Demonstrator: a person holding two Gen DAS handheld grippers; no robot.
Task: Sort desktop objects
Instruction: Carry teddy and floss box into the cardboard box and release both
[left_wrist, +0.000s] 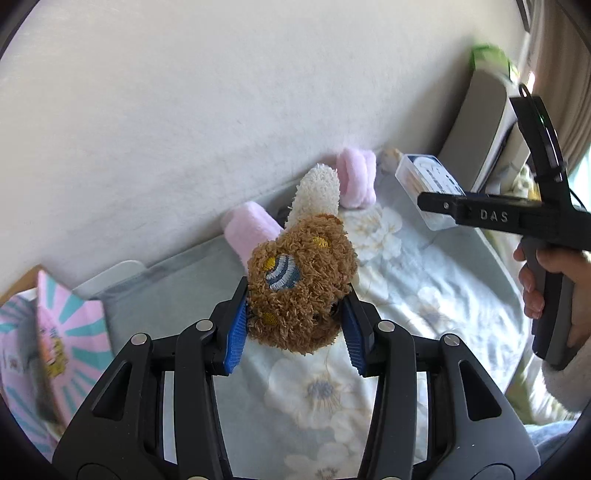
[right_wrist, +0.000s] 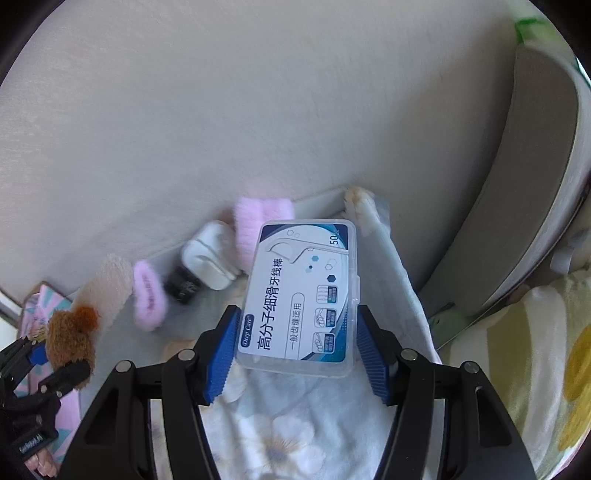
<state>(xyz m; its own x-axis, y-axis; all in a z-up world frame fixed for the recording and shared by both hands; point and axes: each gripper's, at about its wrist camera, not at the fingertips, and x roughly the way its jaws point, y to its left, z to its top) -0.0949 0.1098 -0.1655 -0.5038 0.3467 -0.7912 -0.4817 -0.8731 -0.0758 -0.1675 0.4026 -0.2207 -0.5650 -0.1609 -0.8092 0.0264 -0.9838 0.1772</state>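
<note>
My left gripper (left_wrist: 293, 325) is shut on a brown plush toy (left_wrist: 299, 280) with a cream ear, held above the floral cloth (left_wrist: 321, 391). It also shows at the left of the right wrist view (right_wrist: 70, 332). My right gripper (right_wrist: 295, 347) is shut on a clear plastic dental floss box (right_wrist: 301, 295) with a blue and white label, held over the cloth. The box also shows in the left wrist view (left_wrist: 428, 184), at the tip of the right gripper.
Pink fluffy items (right_wrist: 264, 221) (right_wrist: 147, 295), a white earbud case (right_wrist: 207, 258) and a small black object (right_wrist: 183, 284) lie by the wall. A pink and teal packet (left_wrist: 44, 339) is at the left. A grey cushion (right_wrist: 517, 184) leans at the right.
</note>
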